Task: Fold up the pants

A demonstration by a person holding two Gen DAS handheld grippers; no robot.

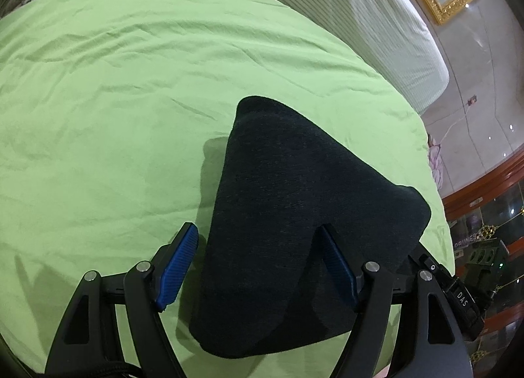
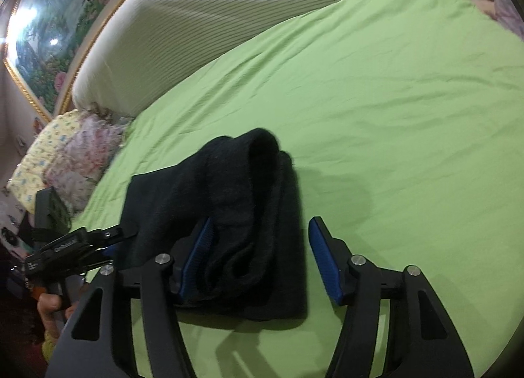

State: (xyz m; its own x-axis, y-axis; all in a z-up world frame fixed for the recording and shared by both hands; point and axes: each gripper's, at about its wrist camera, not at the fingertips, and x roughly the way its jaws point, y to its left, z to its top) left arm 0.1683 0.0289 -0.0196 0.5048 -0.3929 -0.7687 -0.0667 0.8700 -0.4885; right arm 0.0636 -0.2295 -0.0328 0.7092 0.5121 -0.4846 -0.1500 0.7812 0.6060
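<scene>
The dark, soft knit pants (image 1: pixel 294 214) lay folded on the wrinkly green bed sheet (image 1: pixel 114 99). Both hand-held grippers, left (image 1: pixel 258 263) and right (image 2: pixel 260 253), were spread wide, blue ribbed pads (image 1: pixel 178 266) apart. A label read "DAS" (image 1: pixel 462 299).

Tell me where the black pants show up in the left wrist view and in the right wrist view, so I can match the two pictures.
Left wrist view: the black pants fill the lower centre, draped over the left gripper's right finger.
Right wrist view: the pants lie lower centre-left, beside the right gripper's left finger.
Shared landmark: the green bedsheet under them.
</scene>
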